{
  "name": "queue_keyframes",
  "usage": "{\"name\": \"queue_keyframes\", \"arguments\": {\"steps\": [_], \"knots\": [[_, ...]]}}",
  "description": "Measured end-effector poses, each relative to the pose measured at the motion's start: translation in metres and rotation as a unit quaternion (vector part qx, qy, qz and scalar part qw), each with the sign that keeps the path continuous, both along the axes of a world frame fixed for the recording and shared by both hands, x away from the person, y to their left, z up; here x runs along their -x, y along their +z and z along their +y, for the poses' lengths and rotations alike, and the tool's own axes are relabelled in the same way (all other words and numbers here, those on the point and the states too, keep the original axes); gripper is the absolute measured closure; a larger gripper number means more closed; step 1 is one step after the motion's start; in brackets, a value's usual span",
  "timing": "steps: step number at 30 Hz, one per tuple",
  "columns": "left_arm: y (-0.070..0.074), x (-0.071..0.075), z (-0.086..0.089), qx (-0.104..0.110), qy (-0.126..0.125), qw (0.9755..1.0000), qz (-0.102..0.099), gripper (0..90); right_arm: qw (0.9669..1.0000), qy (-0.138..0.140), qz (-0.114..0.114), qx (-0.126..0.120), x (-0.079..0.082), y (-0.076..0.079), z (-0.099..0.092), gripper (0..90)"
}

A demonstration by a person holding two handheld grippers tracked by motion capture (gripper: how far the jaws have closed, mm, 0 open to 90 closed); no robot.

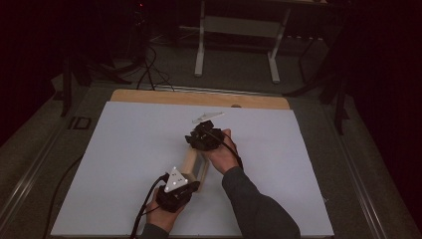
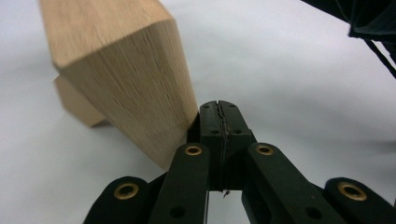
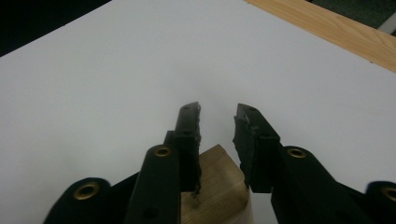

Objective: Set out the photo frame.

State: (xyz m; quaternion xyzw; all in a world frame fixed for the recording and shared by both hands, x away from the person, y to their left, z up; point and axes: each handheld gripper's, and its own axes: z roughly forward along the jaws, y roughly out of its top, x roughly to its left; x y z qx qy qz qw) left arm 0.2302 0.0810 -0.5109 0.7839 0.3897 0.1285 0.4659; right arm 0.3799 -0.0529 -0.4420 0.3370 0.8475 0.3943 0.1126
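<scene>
Left gripper (image 1: 175, 191): low centre of the high view, held in a hand; in its own view the jaws are pressed together with nothing between them, tips just beside the wooden block.
Wooden block (image 1: 194, 164): lies on the white surface (image 1: 124, 159) at mid-frame, between the two grippers; upper left of the left gripper view.
Right gripper (image 1: 204, 134): above the block's far end, just right of centre; jaws parted, the block's end between their bases, though contact cannot be told.
Far: a bare wooden strip (image 1: 199, 98) along the surface's far edge.
</scene>
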Motion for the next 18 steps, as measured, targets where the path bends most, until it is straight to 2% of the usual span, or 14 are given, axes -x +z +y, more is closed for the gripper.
{"name": "queue_keyframes", "arguments": {"steps": [18], "knots": [[0.001,-0.009,0.019,-0.001,0.032,0.9995,0.002,89.8,0.9991,-0.033,0.022,-0.018,-0.007,0.001,-0.020,73.0]]}}
